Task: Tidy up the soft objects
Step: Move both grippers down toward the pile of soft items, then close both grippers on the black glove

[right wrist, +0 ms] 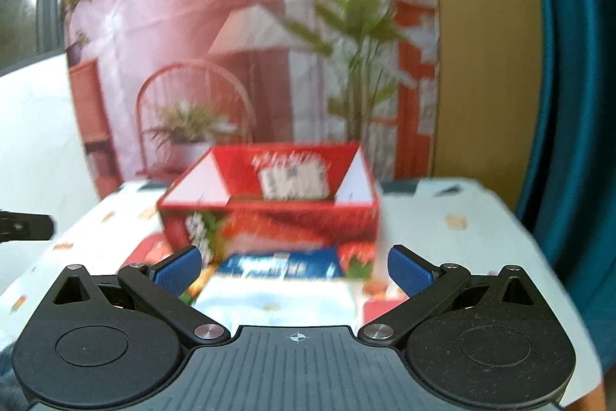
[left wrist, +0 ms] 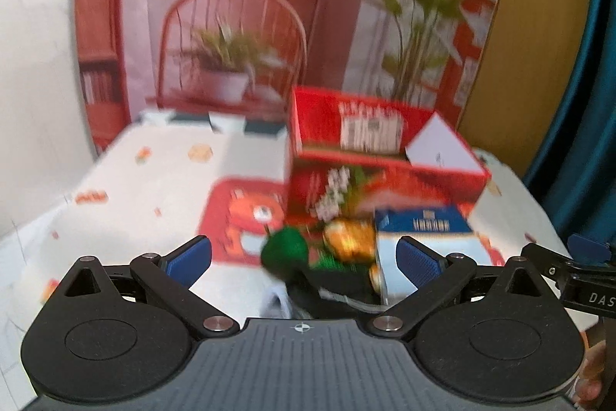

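A: Where the left wrist view looks along the left hand-held gripper [left wrist: 304, 255], we log a soft pile between and just beyond its blue pads: a green plush piece [left wrist: 285, 249], an orange-gold piece [left wrist: 350, 237] beside it, and dark fabric [left wrist: 338, 286] lower down. Blur hides finer detail.

B: Agreed. We note the blue-and-white pack [left wrist: 423, 237] lying just right of that pile, near the right-side pad. Whether pad and pack touch, we cannot tell.

A: Containers next. We see the red box [left wrist: 385, 176] open-topped on the counter [left wrist: 154, 187], just behind the pile and pack. Its inside shows printed walls and white flaps; we cannot make out any contents.

B: Right wrist view: the same red box [right wrist: 269, 222] sits beyond the right hand-held gripper [right wrist: 294, 270], with the blue-and-white pack [right wrist: 277, 280] between the spread fingers and below them.

A: Gripper states: we record both with fingers spread wide, neither pinching anything. The right gripper's tip shows at the left view's right edge.
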Available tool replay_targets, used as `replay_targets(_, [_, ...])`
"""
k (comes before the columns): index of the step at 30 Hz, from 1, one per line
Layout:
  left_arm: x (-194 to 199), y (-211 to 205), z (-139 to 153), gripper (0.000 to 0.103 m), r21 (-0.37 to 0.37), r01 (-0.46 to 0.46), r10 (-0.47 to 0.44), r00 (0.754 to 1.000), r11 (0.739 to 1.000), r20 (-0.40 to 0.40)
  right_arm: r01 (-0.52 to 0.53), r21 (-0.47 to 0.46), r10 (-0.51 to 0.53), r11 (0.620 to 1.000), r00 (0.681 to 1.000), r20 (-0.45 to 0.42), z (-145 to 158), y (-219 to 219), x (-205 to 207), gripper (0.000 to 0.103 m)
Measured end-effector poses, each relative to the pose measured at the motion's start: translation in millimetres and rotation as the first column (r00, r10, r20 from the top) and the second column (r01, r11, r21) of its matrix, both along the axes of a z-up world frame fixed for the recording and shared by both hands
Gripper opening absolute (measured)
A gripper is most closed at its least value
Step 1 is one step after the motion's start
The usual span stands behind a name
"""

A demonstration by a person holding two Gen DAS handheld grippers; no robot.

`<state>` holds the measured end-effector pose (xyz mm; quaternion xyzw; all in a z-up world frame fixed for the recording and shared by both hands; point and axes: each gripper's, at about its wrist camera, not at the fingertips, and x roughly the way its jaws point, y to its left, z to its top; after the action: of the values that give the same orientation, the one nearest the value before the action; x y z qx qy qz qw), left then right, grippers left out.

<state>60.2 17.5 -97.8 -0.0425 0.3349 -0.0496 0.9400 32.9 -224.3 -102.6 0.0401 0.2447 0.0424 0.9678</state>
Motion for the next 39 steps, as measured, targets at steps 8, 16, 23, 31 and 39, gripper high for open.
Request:
replay_targets(8, [15, -18, -48, 0.096, 0.011, 0.074, -0.072, 0.988, 0.997, -0.135, 0.033, 0.003, -0.033, 0.999, 0.99, -0.136, -40, -13, 11, 0.103])
replay_targets(16, [33, -46, -80, 0.084, 0.006, 0.156, -0.15, 0.96, 0.988, -0.238, 0.034, -0.058, -0.045, 0.998, 0.976, -0.212, -69, -18, 19, 0.102])
replay_targets(23, [47, -73, -105, 0.065, 0.007, 0.239, -0.225, 0.925, 0.971, -0.306, 0.019, -0.037, -0.028, 0.999, 0.959, -0.282, -84, -20, 25, 0.099])
replay_targets(31, [60, -62, -137, 0.029, -0.136, 0.218, -0.255, 0.874, 0.967, -0.414, 0.069, 0.031, -0.054, 0.997, 0.933, -0.355, -99, -35, 32, 0.084])
replay_targets(39, [57, -59, -140, 0.029, -0.166, 0.219, -0.27, 0.87, 0.961, -0.413, 0.079, 0.054, -0.052, 0.995, 0.921, -0.386, -104, -38, 34, 0.08])
